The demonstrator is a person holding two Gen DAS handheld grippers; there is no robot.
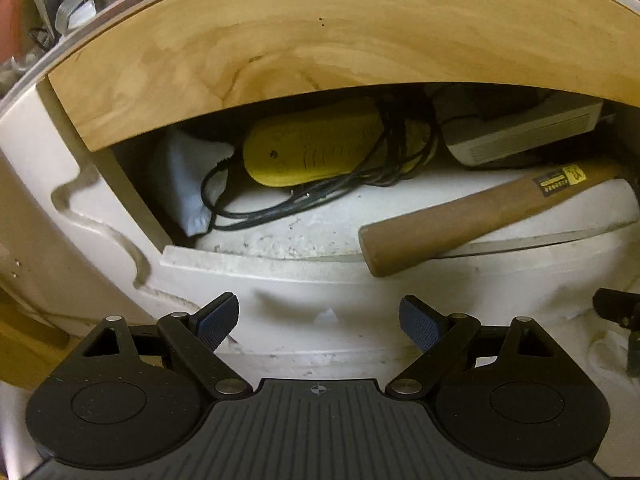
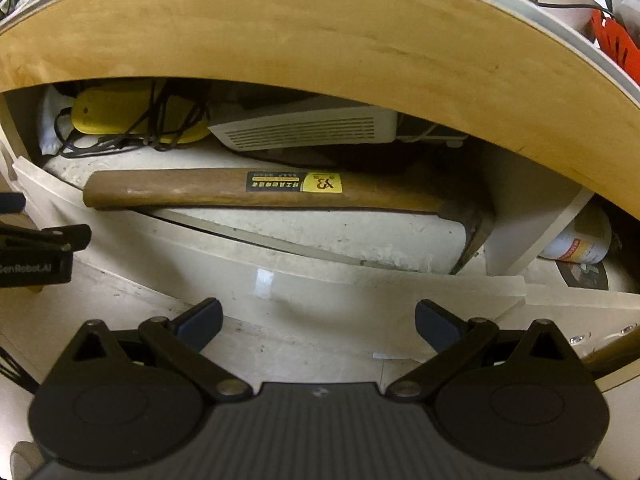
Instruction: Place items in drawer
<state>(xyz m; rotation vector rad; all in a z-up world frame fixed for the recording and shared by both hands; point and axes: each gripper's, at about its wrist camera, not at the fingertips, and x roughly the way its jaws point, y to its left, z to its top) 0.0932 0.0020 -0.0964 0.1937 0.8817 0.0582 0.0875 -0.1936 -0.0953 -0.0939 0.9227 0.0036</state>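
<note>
An open cream drawer [image 1: 320, 276] [image 2: 360, 280] sits under a wooden tabletop [image 1: 320, 32] [image 2: 280, 32]. A wooden-handled hammer [image 1: 472, 220] [image 2: 260, 192] lies across the drawer, its handle end resting on the front edge. Behind it lie a yellow device [image 1: 312, 148] [image 2: 116, 114] wrapped in black cable, a white vented box [image 1: 520, 132] [image 2: 312, 126] and a white cloth [image 1: 180, 184]. My left gripper [image 1: 319, 322] is open and empty in front of the drawer. My right gripper [image 2: 319, 322] is open and empty too.
A white can [image 2: 580, 240] lies in a compartment right of the drawer. The left gripper's body [image 2: 36, 252] shows at the left edge of the right wrist view. Cables and clutter [image 1: 72, 0] sit on the tabletop, with an orange object [image 2: 612, 36] at the right.
</note>
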